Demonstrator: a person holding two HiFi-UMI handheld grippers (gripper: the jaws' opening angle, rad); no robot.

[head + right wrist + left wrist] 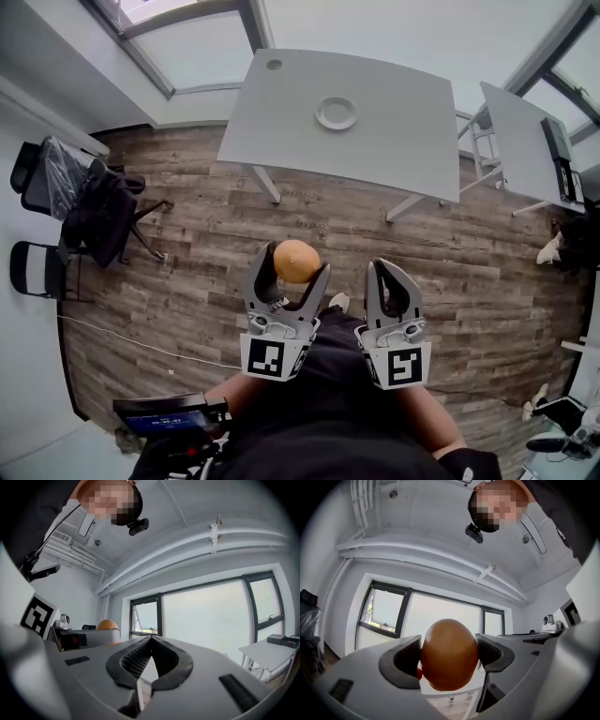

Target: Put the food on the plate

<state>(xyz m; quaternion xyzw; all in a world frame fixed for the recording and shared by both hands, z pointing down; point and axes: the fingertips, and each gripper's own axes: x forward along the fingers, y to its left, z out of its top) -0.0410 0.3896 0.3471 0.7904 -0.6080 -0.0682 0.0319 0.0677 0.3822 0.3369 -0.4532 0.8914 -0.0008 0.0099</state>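
**Orange food clamped in the left gripper, far from the plate**

Orange-brown, smooth and egg-shaped, the food point(296, 262) sits between the jaws of the left gripper point(449, 662), which press on it from both sides. The dark, ribbed pads point(404, 660) touch its flanks, and its rounded top rises above the jaw tips. It is held in the air over the floor, well apart from the plate point(336, 113).

The plate is small, round and white with a raised rim. It lies near the middle of a pale grey surface point(272, 122) with rounded corners and white legs, at the far side of the room. A second grey table point(516, 131) stands to the right with dark gear on it.

The floor point(197, 244) is of wood-look planks in mixed browns and greys. Two black chairs point(75, 202) stand at the left wall, one draped with dark cloth. The gripper views show large windows with dark frames, white walls and a white ceiling.

Both grippers are held close in front of the person's body, side by side, jaws pointing forward and tilted upward. The right gripper point(391, 274) has its jaws closed together, tip against tip, with nothing between them. Its shell is light grey moulded plastic, like the left one. Each gripper carries a white cube point(272, 357) with black square markers at its near end.
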